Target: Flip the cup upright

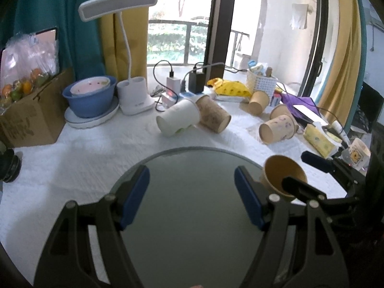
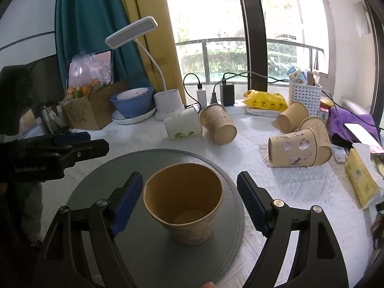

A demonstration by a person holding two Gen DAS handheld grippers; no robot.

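A brown paper cup [image 2: 184, 201] stands upright on the grey round disc [image 2: 134, 240], mouth up. My right gripper [image 2: 189, 201] is open, its blue pads on either side of the cup with gaps to both. The cup also shows at the right in the left wrist view [image 1: 283, 175], partly behind the right gripper's finger. My left gripper [image 1: 192, 196] is open and empty over the disc [image 1: 187, 192]; in the right wrist view it shows side-on at the left [image 2: 96, 141], too edge-on there to read its opening.
Several paper cups lie on their sides on the white cloth: a white one [image 2: 184, 126], a brown one [image 2: 219, 126], and a group at right [image 2: 297, 148]. A desk lamp [image 2: 168, 100], blue bowl [image 2: 133, 104], cardboard box [image 2: 88, 110], white basket [image 2: 304, 96] and tissue pack [image 2: 362, 180] ring the table.
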